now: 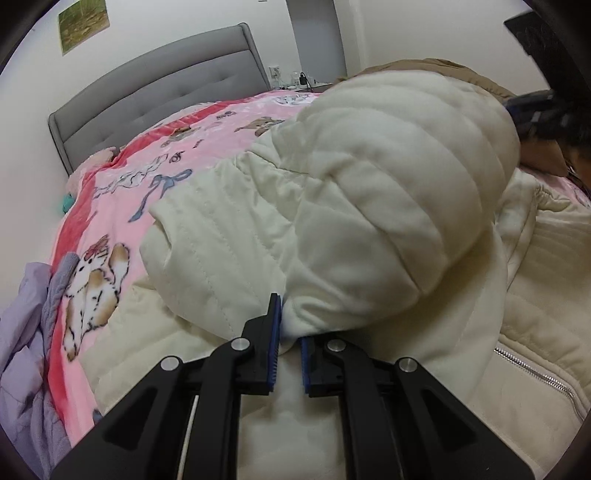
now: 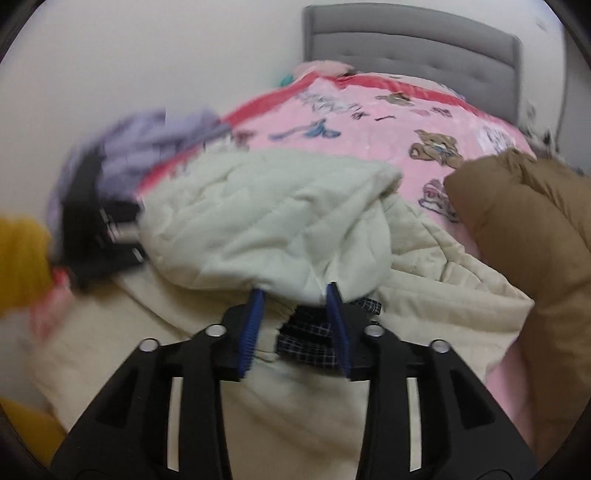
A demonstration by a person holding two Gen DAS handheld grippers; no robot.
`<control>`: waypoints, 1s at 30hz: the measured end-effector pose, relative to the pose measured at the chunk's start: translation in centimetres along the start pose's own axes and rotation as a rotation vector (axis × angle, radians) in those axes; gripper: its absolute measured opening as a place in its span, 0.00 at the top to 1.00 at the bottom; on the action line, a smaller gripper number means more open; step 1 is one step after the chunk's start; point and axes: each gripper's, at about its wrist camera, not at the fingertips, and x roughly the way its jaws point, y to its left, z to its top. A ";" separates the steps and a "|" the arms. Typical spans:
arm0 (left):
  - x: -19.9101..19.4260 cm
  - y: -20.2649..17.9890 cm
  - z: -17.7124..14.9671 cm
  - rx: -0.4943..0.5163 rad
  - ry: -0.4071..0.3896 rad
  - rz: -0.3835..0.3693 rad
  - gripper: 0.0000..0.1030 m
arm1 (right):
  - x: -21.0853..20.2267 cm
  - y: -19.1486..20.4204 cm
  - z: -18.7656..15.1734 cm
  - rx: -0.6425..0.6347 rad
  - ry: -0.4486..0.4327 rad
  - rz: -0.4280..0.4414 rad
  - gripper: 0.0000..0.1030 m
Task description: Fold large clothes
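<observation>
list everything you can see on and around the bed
cream quilted jacket: one, off-white, spread over the bed, part folded on itself
pink blanket: one, pink with bears, covering the bed
headboard: one, grey, at the wall
lilac garment: one, pale purple, at the bed edge
brown garment: one, tan, beside the jacket
picture: one, greenish, on the wall
left tongs: black, blue pads, shut on the jacket
right tongs: black, blue pads, open over the jacket
</observation>
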 end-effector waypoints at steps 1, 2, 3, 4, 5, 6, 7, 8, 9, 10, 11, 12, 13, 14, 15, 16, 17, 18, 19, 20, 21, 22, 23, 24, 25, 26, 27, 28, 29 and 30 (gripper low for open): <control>0.0 0.1 0.0 -0.011 0.000 -0.003 0.91 | -1.2 -0.1 0.6 0.038 -0.045 0.040 0.50; -0.1 0.1 0.0 -0.016 0.000 -0.004 0.91 | -1.9 0.0 1.2 0.066 -0.081 0.065 0.43; -0.2 0.1 0.0 -0.018 -0.004 -0.001 0.90 | -2.3 0.3 1.9 0.086 -0.110 0.091 0.41; -0.2 0.0 -0.1 -0.022 -0.007 0.000 0.90 | -2.5 0.5 2.9 0.115 -0.148 0.132 0.40; -0.2 0.1 -0.1 -0.027 -0.006 -0.001 0.90 | -2.3 0.9 3.8 0.128 -0.169 0.145 0.40; -0.2 0.1 -0.2 -0.038 -0.006 -0.001 0.90 | -1.6 1.2 4.8 0.123 -0.175 0.150 0.40; -0.3 0.1 -0.3 -0.050 -0.007 0.000 0.90 | -0.8 1.6 5.5 0.100 -0.172 0.147 0.40; -0.2 0.2 -0.3 -0.063 -0.006 0.003 0.90 | 0.2 2.3 6.0 0.056 -0.167 0.125 0.40; -0.2 0.2 -0.3 -0.071 -0.007 0.005 0.90 | 1.2 2.8 6.2 0.023 -0.154 0.111 0.41; -0.3 0.2 -0.3 -0.083 -0.009 0.007 0.90 | 2.4 3.3 6.2 -0.004 -0.126 0.096 0.46; -0.3 0.2 -0.4 -0.101 -0.011 0.008 0.90 | 3.5 3.5 6.0 -0.011 -0.098 0.100 0.48; -0.4 0.2 -0.4 -0.112 -0.012 0.008 0.90 | 4.4 3.5 5.9 -0.014 -0.078 0.106 0.48; -0.4 0.3 -0.6 -0.129 -0.015 0.008 0.90 | 5.1 3.9 5.4 -0.021 -0.059 0.097 0.47; -0.4 0.3 -0.7 -0.140 -0.015 0.008 0.90 | 5.8 4.1 4.7 -0.031 -0.040 0.090 0.47; -0.4 0.4 -0.9 -0.147 -0.016 0.009 0.90 | 6.2 4.2 4.0 -0.034 -0.022 0.087 0.47; -0.4 0.4 -1.1 -0.154 -0.018 0.009 0.89 | 6.6 4.3 3.3 -0.031 -0.002 0.088 0.47; -0.4 0.4 -1.3 -0.160 -0.020 0.009 0.88 | 7.1 4.3 2.4 -0.028 0.018 0.086 0.47; -0.5 0.4 -1.3 -0.163 -0.019 0.008 0.88 | 7.3 4.3 1.8 -0.030 0.028 0.078 0.47; -0.5 0.3 -1.4 -0.167 -0.018 0.006 0.88 | 7.6 4.4 1.0 -0.041 0.037 0.067 0.47; -0.5 0.3 -1.5 -0.171 -0.015 0.003 0.88 | 7.8 4.6 0.2 -0.062 0.040 0.049 0.47; -0.5 0.4 -1.5 -0.187 -0.008 -0.005 0.88 | 8.0 4.7 -0.3 -0.073 0.036 0.042 0.47; -0.4 0.5 -1.5 -0.208 -0.004 -0.015 0.87 | 8.1 4.7 -0.8 -0.078 0.027 0.035 0.47; -0.4 0.6 -1.5 -0.231 0.002 -0.022 0.87 | 8.3 4.7 -1.2 -0.078 0.022 0.031 0.47; -0.3 0.7 -1.5 -0.239 0.004 -0.023 0.87 | 8.4 4.7 -1.4 -0.078 0.021 0.028 0.47; -0.3 0.6 -1.5 -0.245 0.007 -0.021 0.87 | 8.7 4.8 -1.7 -0.086 0.016 0.022 0.47; -0.3 0.6 -1.4 -0.251 0.010 -0.017 0.87 | 8.7 4.8 -1.9 -0.089 0.013 0.019 0.47; -0.3 0.6 -1.4 -0.256 0.013 -0.016 0.86 | 8.8 4.8 -2.0 -0.093 0.013 0.017 0.47; -0.4 0.6 -1.3 -0.264 0.016 -0.017 0.86 | 8.9 4.9 -2.0 -0.096 0.014 0.014 0.47; -0.6 0.8 -1.2 -0.278 0.018 -0.022 0.84 | 8.9 4.9 -2.0 -0.097 0.014 0.013 0.46; -0.7 0.8 -1.2 -0.289 0.021 -0.025 0.83 | 8.8 4.8 -1.9 -0.096 0.012 0.016 0.46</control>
